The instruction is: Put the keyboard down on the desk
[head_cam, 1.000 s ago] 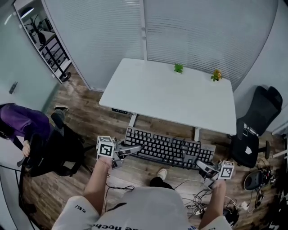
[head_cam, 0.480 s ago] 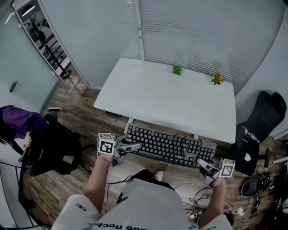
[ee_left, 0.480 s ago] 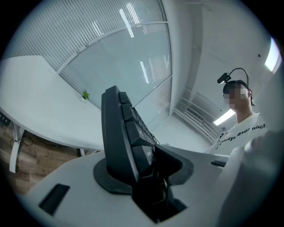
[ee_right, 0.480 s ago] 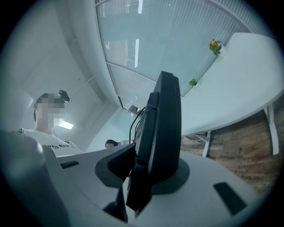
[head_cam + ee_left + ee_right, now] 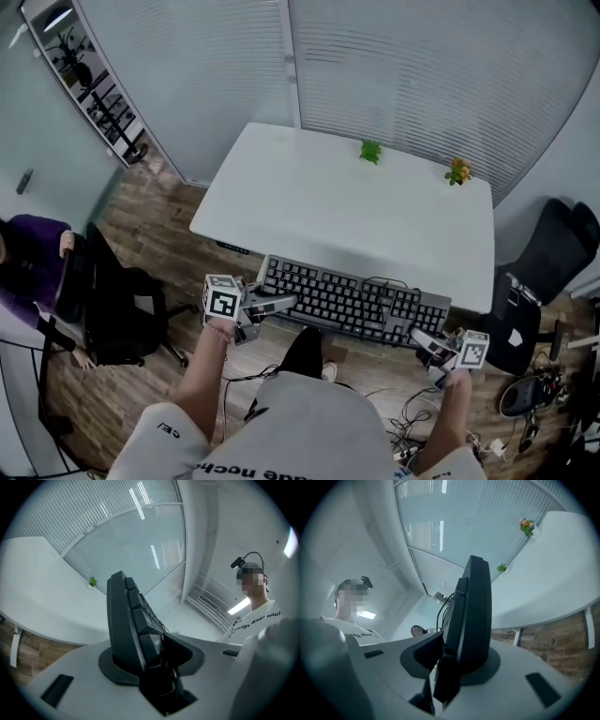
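The keyboard (image 5: 352, 305) hangs in the air along the near edge of the white table (image 5: 328, 202), carried at both ends. The left gripper (image 5: 277, 303) has its fingers clamped on the keyboard's left end, and the right gripper (image 5: 419, 339) has its fingers clamped on the right end. In the head view the keyboard's far edge overlaps the table's edge, but whether it touches the top or hovers over it cannot be told from that steep angle. In each gripper view the keyboard stands edge-on between the fingers and blocks the middle of the picture, so the pads themselves are mostly hidden behind its dark body. A thin cable (image 5: 380, 281) loops off the keyboard's back, and its far end is lost from sight. At the table's far edge stand a small green plant (image 5: 371, 151) and a small orange plant (image 5: 458, 172), both too small to make out in detail. A black chair (image 5: 553, 253) beside the table is cut off at the right border, and a seated person in purple (image 5: 28, 267) is cut off at the left.
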